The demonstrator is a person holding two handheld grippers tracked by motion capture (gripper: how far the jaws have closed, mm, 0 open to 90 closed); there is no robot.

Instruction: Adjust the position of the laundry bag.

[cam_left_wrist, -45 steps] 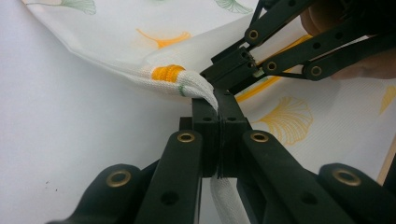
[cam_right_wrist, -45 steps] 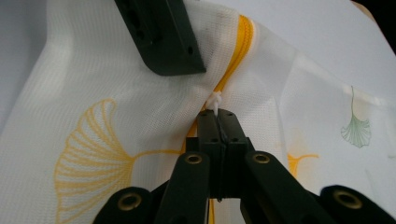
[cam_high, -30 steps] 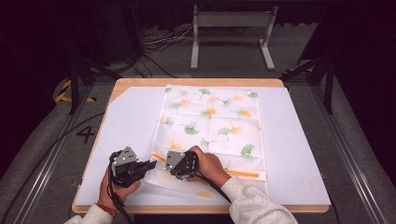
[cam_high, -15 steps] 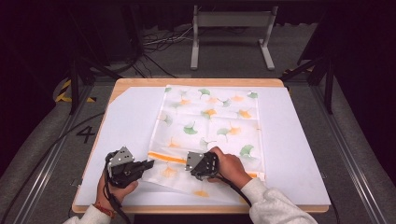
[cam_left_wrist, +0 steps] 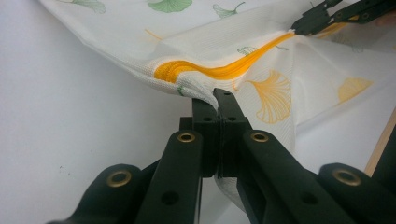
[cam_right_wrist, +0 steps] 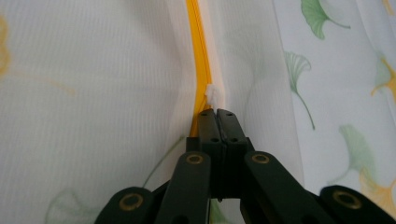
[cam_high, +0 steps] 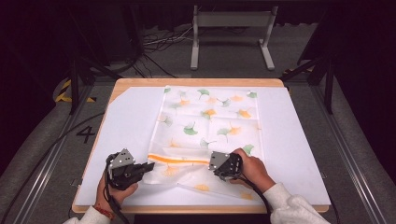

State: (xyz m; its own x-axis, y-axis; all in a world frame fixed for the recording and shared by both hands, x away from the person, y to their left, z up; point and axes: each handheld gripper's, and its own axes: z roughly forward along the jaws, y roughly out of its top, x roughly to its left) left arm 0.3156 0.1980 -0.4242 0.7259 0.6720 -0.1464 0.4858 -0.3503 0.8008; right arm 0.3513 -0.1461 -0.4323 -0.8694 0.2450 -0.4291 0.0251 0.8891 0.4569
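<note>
Overhead, the high view shows a white fabric bag (cam_high: 210,126) printed with green and orange ginkgo leaves, lying flat on the white table sheet (cam_high: 126,121), its orange zipper (cam_high: 180,160) running left to right along the near end. The left gripper (cam_high: 148,166) sits at the bag's near left corner; the right gripper (cam_high: 211,164) is farther right along the zipper line.

Through the left gripper view, the jaws are closed on a pinch of the cloth corner just beside the zipper's bunched end (cam_left_wrist: 173,72), lifting it slightly off the sheet. The other gripper (cam_left_wrist: 303,22) shows at far right, on the zipper.

Along the right gripper view, the jaws are clamped together at a small white zipper pull (cam_right_wrist: 213,95), and appear to hold it, with the orange teeth running away ahead.

The cloth looks thin, light and limp, so it would probably bunch unless held taut; the corner and the pull seem the sound places to grip.
</note>
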